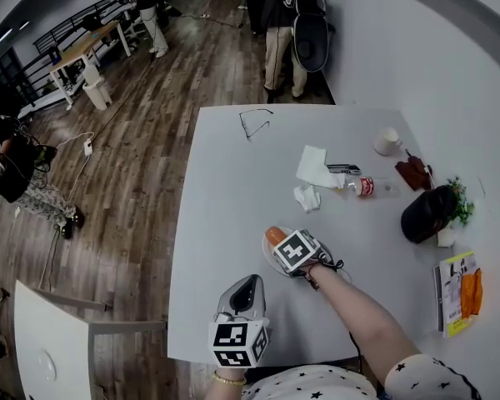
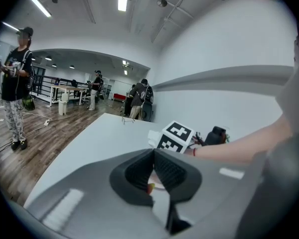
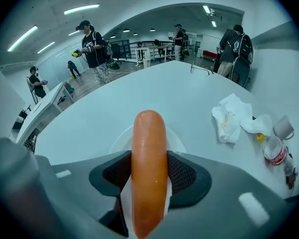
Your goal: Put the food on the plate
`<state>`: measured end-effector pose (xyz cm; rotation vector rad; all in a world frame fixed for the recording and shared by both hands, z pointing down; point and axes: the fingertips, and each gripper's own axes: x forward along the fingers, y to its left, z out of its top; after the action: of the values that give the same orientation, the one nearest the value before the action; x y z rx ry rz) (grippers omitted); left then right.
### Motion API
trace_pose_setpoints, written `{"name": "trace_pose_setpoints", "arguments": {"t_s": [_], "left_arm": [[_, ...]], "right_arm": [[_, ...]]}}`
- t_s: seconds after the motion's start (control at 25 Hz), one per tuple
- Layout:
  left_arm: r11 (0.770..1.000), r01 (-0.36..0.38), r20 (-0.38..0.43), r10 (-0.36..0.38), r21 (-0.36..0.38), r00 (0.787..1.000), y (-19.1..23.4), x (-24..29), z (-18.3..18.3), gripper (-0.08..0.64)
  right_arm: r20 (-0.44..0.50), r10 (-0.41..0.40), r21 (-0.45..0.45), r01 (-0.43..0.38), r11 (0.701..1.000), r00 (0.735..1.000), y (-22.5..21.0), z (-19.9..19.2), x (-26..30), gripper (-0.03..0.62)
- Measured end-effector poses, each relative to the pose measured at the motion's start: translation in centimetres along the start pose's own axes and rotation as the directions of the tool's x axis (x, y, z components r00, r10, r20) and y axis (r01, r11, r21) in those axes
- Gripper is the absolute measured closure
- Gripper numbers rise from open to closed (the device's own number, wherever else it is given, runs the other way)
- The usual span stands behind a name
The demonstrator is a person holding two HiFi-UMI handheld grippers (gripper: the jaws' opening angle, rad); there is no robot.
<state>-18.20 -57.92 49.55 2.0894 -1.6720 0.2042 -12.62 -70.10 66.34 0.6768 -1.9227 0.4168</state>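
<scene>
Sausage (image 3: 149,158) is clamped in my right claw (image 3: 149,176). The pads press on both of its sides, spread only as wide as the sausage is thick. It's hanging right over the white plate (image 3: 120,135). In the right gripper view the plate rim peeks out on both sides of it, so the lineup looks good. I can't tell whether the tip is touching the plate or just above it.

So I'd call it nearly done. The pick and carry are finished, and what's left is lowering if needed, letting go and backing out. I don't see any other food on the counter (image 1: 225,190).

Left claw (image 2: 153,169) is closed with nothing in it. It's parked low at the near edge of the counter, just beside the plate on the near-left side. It's close, but not in the drop path as far as I can see.

Room-wise, the plate sits in the near half, away from the left edge. There's bare counter to the left and beyond it. The tissues (image 1: 312,173) and bottle (image 1: 364,187) are farther back to the right, well apart from it. I'd pull the right claw straight back toward me, since that way is clear.
</scene>
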Motion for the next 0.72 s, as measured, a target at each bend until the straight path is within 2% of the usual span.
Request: {"name": "trace_pose_setpoints", "arguments": {"t_s": [0.28, 0.36, 0.44, 0.52, 0.6, 0.72], "left_arm": [[1.000, -0.007, -0.001, 0.007, -0.002, 1.000, 0.3, 0.1, 0.2, 0.552], [1.000, -0.009, -0.003, 0.009, -0.003, 1.000, 0.2, 0.1, 0.2, 0.552], [1.000, -0.008, -0.003, 0.008, -0.003, 1.000, 0.0, 0.0, 0.2, 0.552], [1.000, -0.006, -0.001, 0.006, -0.001, 1.000, -0.3, -0.2, 0.4, 0.552], [1.000, -0.001, 0.001, 0.001, 0.001, 1.000, -0.7, -0.5, 0.6, 0.552], [1.000, 0.003, 0.009, -0.003, 0.000, 1.000, -1.5, -0.9, 0.7, 0.552]], "right_arm": [[0.050, -0.021, 0.035, 0.019, 0.999, 0.999, -0.3, 0.4, 0.0, 0.364], [0.100, -0.029, 0.045, 0.025, 0.999, 0.995, -0.2, 0.8, -0.8, 0.327], [0.168, -0.029, 0.082, 0.015, 0.997, 0.985, 0.1, 1.3, -2.5, 0.327], [0.254, -0.027, 0.134, -0.008, 0.991, 0.967, 0.7, 1.7, -4.9, 0.328], [0.351, -0.023, 0.187, -0.046, 0.981, 0.936, 1.6, 2.1, -7.9, 0.349], [0.502, -0.029, 0.248, -0.112, 0.962, 0.865, 3.5, 2.0, -12.9, 0.423]]}}
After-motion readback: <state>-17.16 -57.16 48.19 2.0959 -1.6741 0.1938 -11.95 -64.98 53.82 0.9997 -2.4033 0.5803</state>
